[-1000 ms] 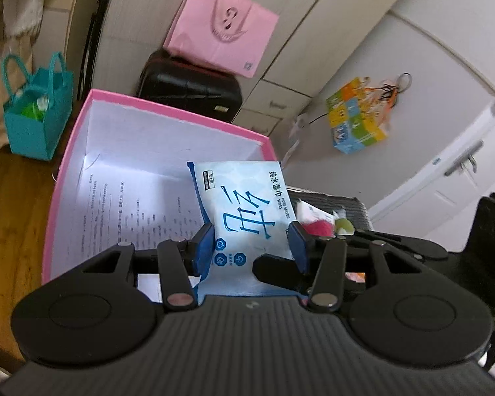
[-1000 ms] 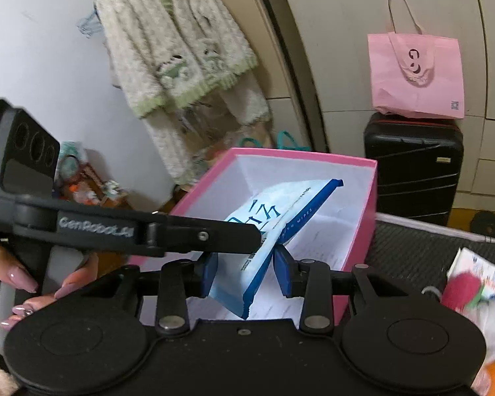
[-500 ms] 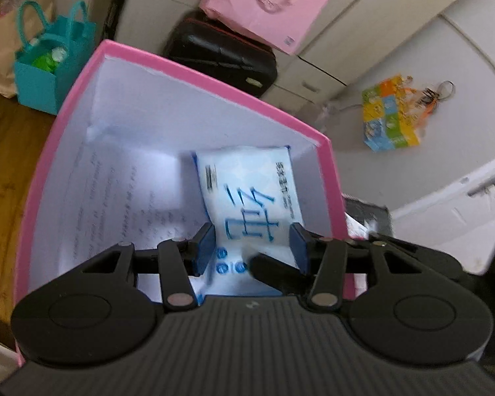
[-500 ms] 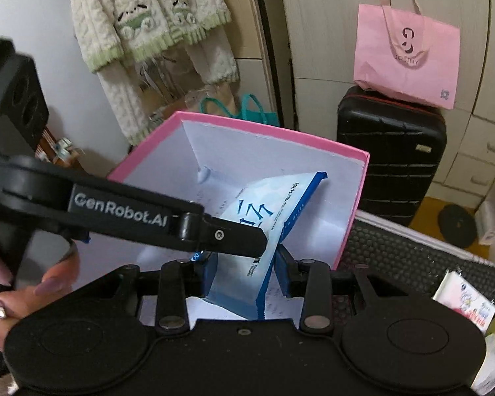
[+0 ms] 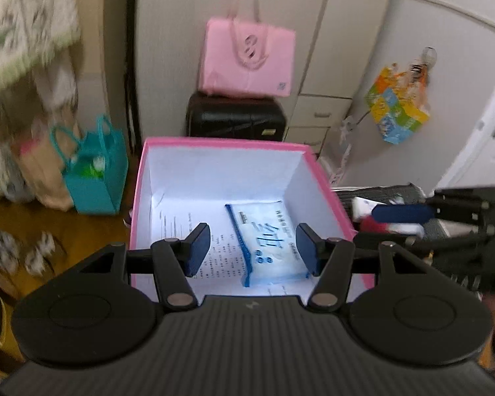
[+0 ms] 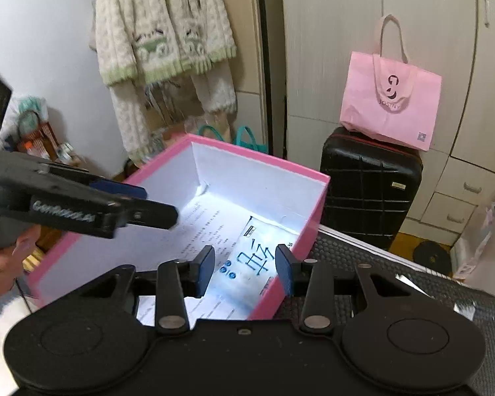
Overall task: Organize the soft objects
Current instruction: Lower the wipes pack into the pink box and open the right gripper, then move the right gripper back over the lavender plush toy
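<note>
A blue-and-white pack of wet wipes (image 5: pixel 267 241) (image 6: pixel 247 264) lies flat on the printed sheet at the bottom of the pink box (image 5: pixel 221 141) (image 6: pixel 257 160), against its right wall. My left gripper (image 5: pixel 252 234) (image 6: pixel 158 204) hovers above the box with its jaws opening and nothing between the pads. My right gripper (image 6: pixel 244 260) (image 5: pixel 364 227) hangs over the box's near right corner. Its pads stand apart and do not touch the pack below.
A pink tote bag (image 6: pixel 391 99) rests on a black suitcase (image 6: pixel 369 184) behind the box. A teal bag (image 5: pixel 94 175) stands on the floor at left. A dark textured mat (image 6: pixel 396 283) covers the table to the right, with small soft items (image 5: pixel 389 222) on it.
The wipes pack, held upright between both grippers before, now lies flat on the box floor. Both grippers have drawn up and back, and the left jaws stand wider.
</note>
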A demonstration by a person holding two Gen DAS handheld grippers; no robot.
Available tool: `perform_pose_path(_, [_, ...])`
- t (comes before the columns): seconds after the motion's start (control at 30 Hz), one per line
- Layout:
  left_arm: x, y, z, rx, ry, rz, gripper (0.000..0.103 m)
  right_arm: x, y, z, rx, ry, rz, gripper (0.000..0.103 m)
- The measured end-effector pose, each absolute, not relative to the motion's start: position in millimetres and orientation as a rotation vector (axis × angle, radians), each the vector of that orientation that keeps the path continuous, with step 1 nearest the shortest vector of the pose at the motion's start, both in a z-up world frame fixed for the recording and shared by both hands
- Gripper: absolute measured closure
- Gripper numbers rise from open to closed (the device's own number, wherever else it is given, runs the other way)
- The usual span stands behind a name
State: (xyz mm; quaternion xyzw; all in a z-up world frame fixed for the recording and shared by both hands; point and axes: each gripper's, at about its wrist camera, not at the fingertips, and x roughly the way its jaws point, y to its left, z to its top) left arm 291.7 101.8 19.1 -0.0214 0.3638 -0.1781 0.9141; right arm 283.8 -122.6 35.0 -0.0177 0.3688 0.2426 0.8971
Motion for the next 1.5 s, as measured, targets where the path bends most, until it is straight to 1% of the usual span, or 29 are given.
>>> perform_pose_path(0.17, [246,92,52,0.014,0.679,-0.445,0.044,246,-150,62,0.03,0.741,0.535,0.057])
perform_pose_path(0.33, [199,79,72,0.067,0.615,-0.533,0.042,203,-170,83,0.056,0.718,0.564,0.057])
perform_pose_path(0.5, [158,66,79,0.104,0.591,-0.613,0.041,157,-178,94,0.019,0.687,0.579,0.057])
perform_pose_path(0.7, [123,48,75,0.166,0.607,-0.7,0.041,105,-192,97,-0.037,0.636,0.584,0.055])
perform_pose_path(0.87, [105,31,63,0.208,0.637,-0.761,0.041,78,-208,86,-0.056,0.637,0.559,0.055])
perform_pose_path(1.07, [94,5,44,0.248,0.68,-0.816,0.041,54,-229,60,-0.066,0.667,0.536,0.054])
perform_pose_path(1.3, [99,-23,16,0.274,0.752,-0.867,0.041,42,-248,25,-0.063,0.692,0.528,0.051])
perform_pose_path(1.5, [114,-35,-16,0.231,0.757,-0.877,0.041,45,-258,-11,-0.06,0.662,0.522,0.05])
